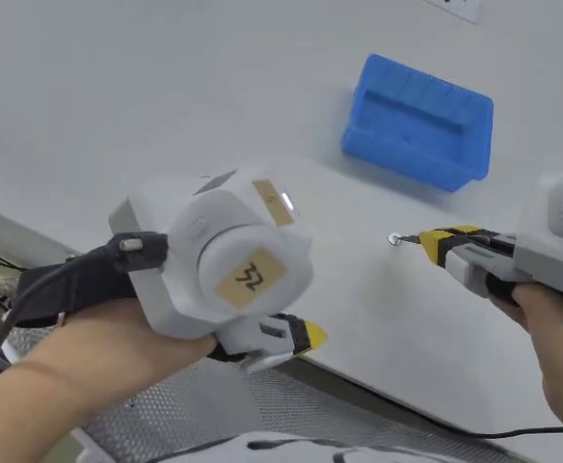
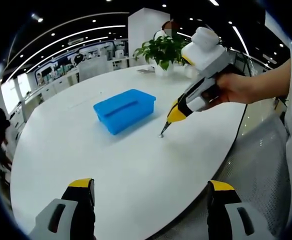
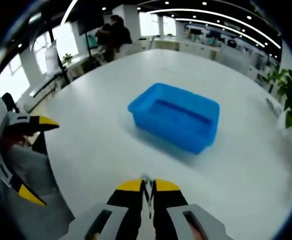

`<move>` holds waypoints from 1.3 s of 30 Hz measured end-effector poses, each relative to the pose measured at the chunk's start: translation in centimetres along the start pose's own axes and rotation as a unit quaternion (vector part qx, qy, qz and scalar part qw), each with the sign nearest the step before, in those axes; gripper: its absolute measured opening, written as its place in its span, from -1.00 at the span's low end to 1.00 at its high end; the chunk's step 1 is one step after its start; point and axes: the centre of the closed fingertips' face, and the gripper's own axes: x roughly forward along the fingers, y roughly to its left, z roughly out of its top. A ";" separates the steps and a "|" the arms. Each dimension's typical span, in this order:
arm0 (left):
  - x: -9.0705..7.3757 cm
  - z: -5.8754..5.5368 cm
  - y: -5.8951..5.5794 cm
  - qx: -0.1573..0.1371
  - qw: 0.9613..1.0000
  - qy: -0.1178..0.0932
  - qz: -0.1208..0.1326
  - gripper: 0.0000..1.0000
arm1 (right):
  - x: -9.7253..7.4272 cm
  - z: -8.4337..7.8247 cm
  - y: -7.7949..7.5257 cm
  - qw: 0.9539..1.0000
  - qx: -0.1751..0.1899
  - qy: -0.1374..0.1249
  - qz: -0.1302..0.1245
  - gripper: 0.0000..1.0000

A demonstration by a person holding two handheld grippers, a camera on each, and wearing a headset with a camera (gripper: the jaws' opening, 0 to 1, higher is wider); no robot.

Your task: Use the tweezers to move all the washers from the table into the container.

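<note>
**Just one washer, at the tweezer tips**

Counting up: two tools, one pair of tweezers, one washer, one blue bin, one potted plant (image 2: pixel 161 50).

To the right, right tool (image 1: pixel 428 237) (image 2: pixel 175 118) (image 3: pixel 146 186) squeezed narrow around the tweezers (image 1: pixel 409 238) (image 2: pixel 164 130) (image 3: pixel 146 180). Tips down at the washer (image 1: pixel 394 239) (image 2: pixel 161 136), a small ring lying on the white worktop (image 1: pixel 166 96) (image 2: pixel 86 165) (image 3: pixel 96 130). Pinched or merely touched: cannot tell.

Beyond the washer and well apart from it, the bin (image 1: pixel 418 121) (image 2: pixel 123 110) (image 3: pixel 176 117), open side up, flat on the worktop.

To the left, left tool (image 1: pixel 301 338) (image 2: pixel 151 186) (image 3: pixel 36 159) spread wide with nothing between its yellow-tipped jaws, held above the near worktop edge and pointing toward the bin.

As for labels: two tan stickers (image 1: pixel 253 278) on the left tool's white body, the larger one bearing a black zigzag mark. No legible words anywhere.
</note>
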 end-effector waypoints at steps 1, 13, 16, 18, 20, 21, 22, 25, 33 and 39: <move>0.0 0.0 0.0 0.000 1.000 0.000 0.000 0.91 | 0.0 0.0 -0.1 1.000 0.004 0.003 0.000 -0.94; 0.2 -0.2 0.1 -0.002 1.000 0.001 -0.001 0.90 | 0.9 0.5 -0.4 0.998 0.028 0.061 0.015 -0.93; 0.1 -0.1 0.2 -0.003 1.000 -0.002 0.001 0.90 | 1.1 0.9 -0.4 0.998 0.021 0.061 0.015 -0.94; 0.1 0.1 0.2 -0.006 1.000 -0.004 0.000 0.90 | 1.2 1.0 -0.4 0.998 0.016 0.061 0.011 -0.93; 0.1 0.2 0.3 -0.005 1.000 -0.006 0.000 0.90 | 1.4 1.1 -0.4 0.998 0.011 0.059 0.007 -0.93; 0.1 0.2 0.3 -0.004 1.000 -0.006 0.000 0.90 | 1.4 1.2 -0.5 0.998 0.007 0.057 0.004 -0.93; 0.1 0.2 0.2 -0.004 1.000 -0.006 -0.001 0.90 | 1.3 1.0 -0.1 0.999 0.005 0.054 0.003 -0.93; 0.1 0.3 0.3 -0.002 1.000 -0.007 0.000 0.90 | 1.6 1.3 -0.4 0.999 -0.006 0.035 -0.008 -0.93; 0.1 0.3 0.3 0.001 1.000 -0.004 0.001 0.90 | 1.3 1.3 0.3 0.995 -0.010 -0.089 -0.050 -0.94; 0.1 0.5 0.1 0.006 1.000 -0.003 0.000 0.90 | 1.0 1.1 0.6 0.991 0.000 -0.124 -0.058 -0.96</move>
